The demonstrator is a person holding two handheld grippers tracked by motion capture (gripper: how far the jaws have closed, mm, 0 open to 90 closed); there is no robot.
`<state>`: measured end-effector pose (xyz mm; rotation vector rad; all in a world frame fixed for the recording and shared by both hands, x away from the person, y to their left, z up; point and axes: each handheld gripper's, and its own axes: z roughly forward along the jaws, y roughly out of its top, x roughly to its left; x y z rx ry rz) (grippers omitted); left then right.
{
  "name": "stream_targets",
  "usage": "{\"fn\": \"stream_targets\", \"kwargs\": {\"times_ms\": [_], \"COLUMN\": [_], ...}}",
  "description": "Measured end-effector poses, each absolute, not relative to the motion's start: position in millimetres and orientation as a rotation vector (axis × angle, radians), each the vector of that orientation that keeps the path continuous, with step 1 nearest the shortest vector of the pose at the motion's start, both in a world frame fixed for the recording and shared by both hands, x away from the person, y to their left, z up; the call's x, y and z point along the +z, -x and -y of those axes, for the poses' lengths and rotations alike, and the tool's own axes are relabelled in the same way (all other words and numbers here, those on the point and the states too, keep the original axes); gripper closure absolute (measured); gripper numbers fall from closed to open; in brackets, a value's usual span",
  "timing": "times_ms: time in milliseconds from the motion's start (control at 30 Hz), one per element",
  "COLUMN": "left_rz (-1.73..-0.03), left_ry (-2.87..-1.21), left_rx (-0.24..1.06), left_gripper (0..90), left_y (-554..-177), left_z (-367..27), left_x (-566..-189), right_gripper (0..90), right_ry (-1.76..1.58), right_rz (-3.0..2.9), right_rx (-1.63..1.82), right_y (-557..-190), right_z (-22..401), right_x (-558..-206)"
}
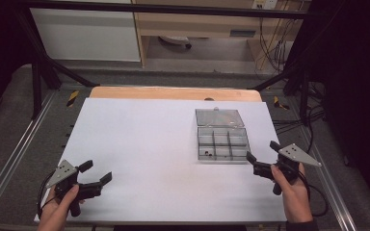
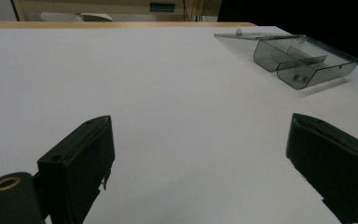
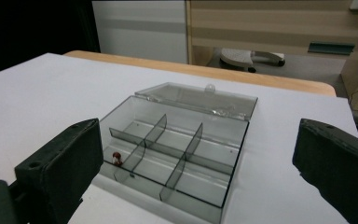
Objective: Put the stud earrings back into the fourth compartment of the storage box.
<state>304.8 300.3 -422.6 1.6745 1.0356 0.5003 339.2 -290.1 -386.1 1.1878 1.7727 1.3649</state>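
Note:
A clear grey compartment box [image 1: 222, 143] lies on the right half of the white tabletop [image 1: 144, 144], its lid [image 1: 219, 117] folded open toward the back. In the right gripper view the box [image 3: 182, 140] has several compartments, with a small reddish piece [image 3: 116, 158] in the near-left one. My right gripper [image 1: 262, 150] is open just off the box's front right corner, nothing between its jaws [image 3: 199, 127]. My left gripper [image 1: 96, 172] is open near the table's front left, also holding nothing, and sees the box [image 2: 303, 58] far off to its right.
A wooden table edge [image 1: 173, 93] shows behind the white surface. Metal frame rails [image 1: 14, 159] run along both sides, with cables [image 1: 313, 115] at the right. A white cabinet [image 1: 86, 33] and wooden shelving [image 1: 192, 24] stand beyond.

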Motion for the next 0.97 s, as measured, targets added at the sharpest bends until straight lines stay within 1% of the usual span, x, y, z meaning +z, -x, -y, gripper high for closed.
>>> {"fn": "stream_targets", "kwargs": {"times_ms": [300, 700, 967], "left_rz": [-1.028, -1.012, -1.009], "left_ry": [-1.689, -1.701, -1.702], "left_rx": [0.506, 0.485, 0.471], "left_gripper": [7.9, 7.7, 7.6], "left_y": [-305, -307, -308], "left_z": [-298, -294, -292], "left_x": [-422, -422, -422], "right_gripper": [2.0, 2.5, 2.5], "right_ry": [-1.221, -1.268, -1.312], "right_rz": [-1.818, -1.902, -1.984], "right_rx": [1.335, 1.341, 1.267], "right_y": [-335, -342, -346], "right_z": [294, 292, 285], "right_x": [-408, -432, -447]}}
